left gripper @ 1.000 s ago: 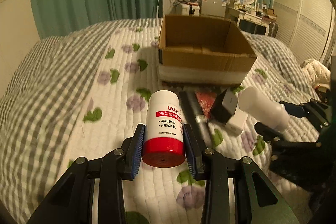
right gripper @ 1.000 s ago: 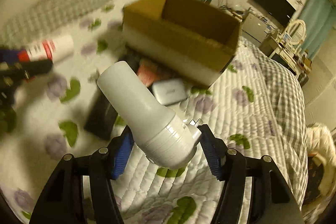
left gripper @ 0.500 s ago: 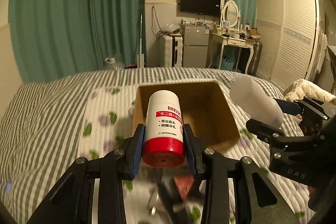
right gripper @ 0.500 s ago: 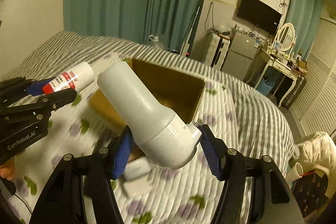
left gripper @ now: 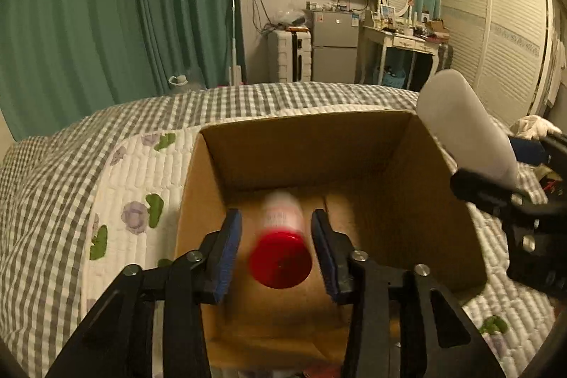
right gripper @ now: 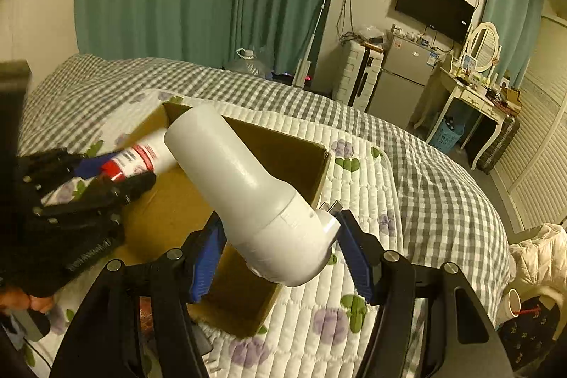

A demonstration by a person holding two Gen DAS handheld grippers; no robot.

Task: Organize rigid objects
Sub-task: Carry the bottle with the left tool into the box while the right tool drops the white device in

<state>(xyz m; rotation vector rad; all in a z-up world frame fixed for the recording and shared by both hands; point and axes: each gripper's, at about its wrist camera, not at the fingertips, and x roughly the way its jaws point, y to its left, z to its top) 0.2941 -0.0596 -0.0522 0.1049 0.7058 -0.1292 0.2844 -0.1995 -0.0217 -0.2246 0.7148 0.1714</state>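
- Above the cardboard box (left gripper: 407, 172), our left gripper (left gripper: 276, 232) has its jaws apart; the blurred red-capped bottle (left gripper: 281, 243) sits loose between them, over the box's inside.
- Our right gripper (right gripper: 280, 236) is clamped on the white container (right gripper: 248, 186), at the box's right edge.
- The box rests on the bed (right gripper: 389, 172).
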